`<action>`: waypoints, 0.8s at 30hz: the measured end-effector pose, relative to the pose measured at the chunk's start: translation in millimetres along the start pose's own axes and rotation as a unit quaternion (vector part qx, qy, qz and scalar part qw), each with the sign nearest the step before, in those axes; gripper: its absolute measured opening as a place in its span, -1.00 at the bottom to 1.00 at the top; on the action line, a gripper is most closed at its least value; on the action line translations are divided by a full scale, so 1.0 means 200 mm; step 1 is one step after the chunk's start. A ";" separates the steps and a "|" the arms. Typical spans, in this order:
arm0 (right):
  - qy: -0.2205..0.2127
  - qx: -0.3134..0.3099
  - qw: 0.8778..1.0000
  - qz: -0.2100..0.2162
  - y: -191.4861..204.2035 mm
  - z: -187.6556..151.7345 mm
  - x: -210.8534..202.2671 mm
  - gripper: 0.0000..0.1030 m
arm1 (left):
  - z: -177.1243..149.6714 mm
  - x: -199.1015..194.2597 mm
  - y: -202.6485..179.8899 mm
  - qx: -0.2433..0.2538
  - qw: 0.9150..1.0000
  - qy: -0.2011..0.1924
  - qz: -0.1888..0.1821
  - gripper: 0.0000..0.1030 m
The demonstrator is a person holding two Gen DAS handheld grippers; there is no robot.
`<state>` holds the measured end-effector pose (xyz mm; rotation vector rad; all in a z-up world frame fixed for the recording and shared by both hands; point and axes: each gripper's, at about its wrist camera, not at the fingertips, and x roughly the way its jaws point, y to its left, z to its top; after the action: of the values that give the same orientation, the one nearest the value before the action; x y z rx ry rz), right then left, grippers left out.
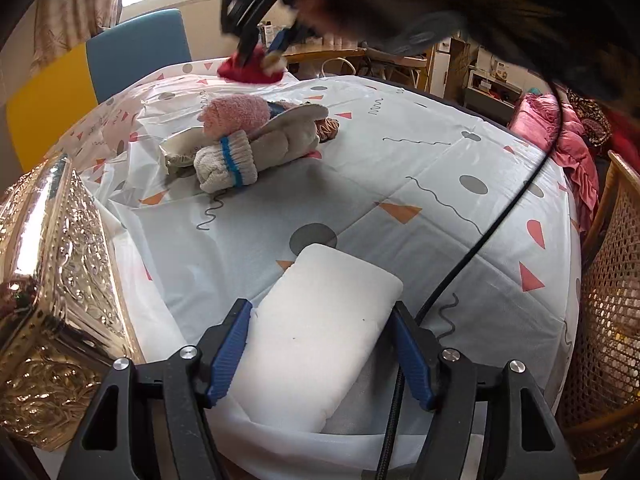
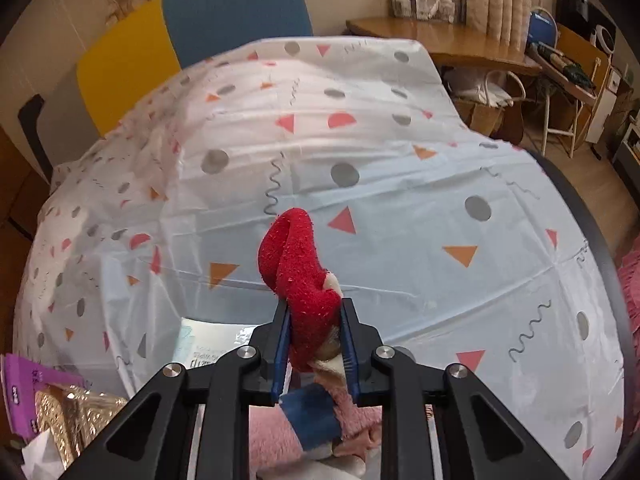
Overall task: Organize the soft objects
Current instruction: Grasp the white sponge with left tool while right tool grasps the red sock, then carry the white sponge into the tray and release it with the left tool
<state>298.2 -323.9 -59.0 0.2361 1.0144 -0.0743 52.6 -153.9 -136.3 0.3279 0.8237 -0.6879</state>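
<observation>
A white foam pad (image 1: 320,320) lies on the patterned tablecloth (image 1: 440,200) near the table's front edge. My left gripper (image 1: 320,306) is shut on it, with the blue pads (image 1: 230,352) against its two sides. Further back is a pile of socks: a fuzzy pink one (image 1: 236,114), a white one with blue stripes (image 1: 226,164) and a beige one (image 1: 288,136). Beyond the pile my right gripper (image 1: 256,56) hangs low over the table, shut on a fuzzy red sock (image 2: 296,264). In the right wrist view the right gripper (image 2: 315,304) pinches the sock's lower part, and the toe stands up past the fingertips.
An ornate golden box (image 1: 60,280) stands at the table's left edge, with a purple packet (image 2: 20,392) beside it. A black cable (image 1: 500,216) crosses the cloth on the right. A blue chair back (image 1: 140,48) stands behind the table and a wicker chair (image 1: 612,300) at the right.
</observation>
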 end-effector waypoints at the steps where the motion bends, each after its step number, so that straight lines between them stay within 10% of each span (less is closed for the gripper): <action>1: -0.008 -0.005 1.000 0.006 -0.02 -0.02 -0.07 -0.58 | 0.00 0.00 0.00 0.000 1.000 0.000 0.000 0.37; 9: 0.012 0.017 1.000 0.010 -0.27 -0.38 -0.41 -0.56 | 0.00 0.00 0.00 0.000 1.000 0.001 0.001 0.37; 17: 0.073 0.084 0.993 -0.026 -0.48 -0.79 -0.20 -0.56 | 0.03 0.01 0.00 -0.006 1.000 0.012 -0.001 0.34; 24: 0.062 0.067 0.996 -0.024 -0.48 -0.80 -0.19 -0.55 | 0.14 -0.06 0.09 -0.064 0.997 0.017 -0.048 0.26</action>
<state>128.1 -381.5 -122.6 0.3426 1.1394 -0.1735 73.7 -150.3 -109.2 0.1849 0.9152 -0.7163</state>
